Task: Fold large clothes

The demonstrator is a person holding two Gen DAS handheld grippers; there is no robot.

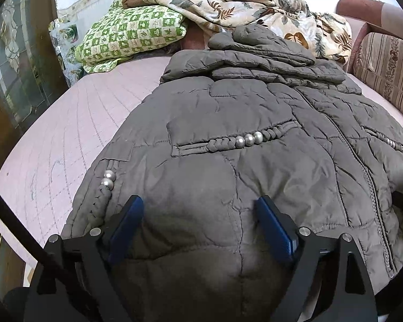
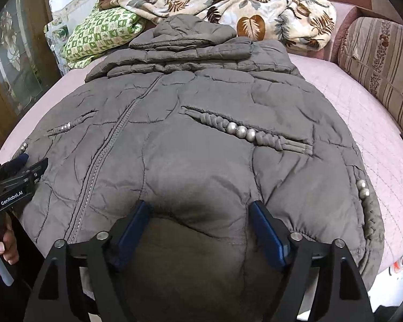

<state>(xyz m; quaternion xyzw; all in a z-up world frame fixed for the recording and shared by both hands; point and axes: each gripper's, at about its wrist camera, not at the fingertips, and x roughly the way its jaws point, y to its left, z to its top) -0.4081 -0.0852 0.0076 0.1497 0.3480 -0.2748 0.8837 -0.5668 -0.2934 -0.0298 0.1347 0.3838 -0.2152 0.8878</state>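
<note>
A grey quilted puffer jacket [image 1: 255, 123] lies front up on the pink bed, zipper closed, hood at the far end, pockets trimmed with braid and silver beads. It also fills the right wrist view [image 2: 201, 123]. My left gripper [image 1: 198, 209] is open, its blue fingers [image 1: 126, 225] spread over the jacket's near hem on the left half. My right gripper [image 2: 200, 214] is open over the hem on the right half, fingers [image 2: 266, 230] resting on or just above the fabric. The left gripper also shows in the right wrist view [image 2: 27, 169] at the left edge.
The pink quilted bed cover [image 1: 67, 139] shows left of the jacket and also on its right [image 2: 362, 123]. A green checked pillow [image 1: 131, 35] and a leaf-print blanket [image 2: 241, 8] lie at the head. A striped sofa arm [image 2: 376, 61] stands right; a glass-paned door [image 1: 16, 67] stands left.
</note>
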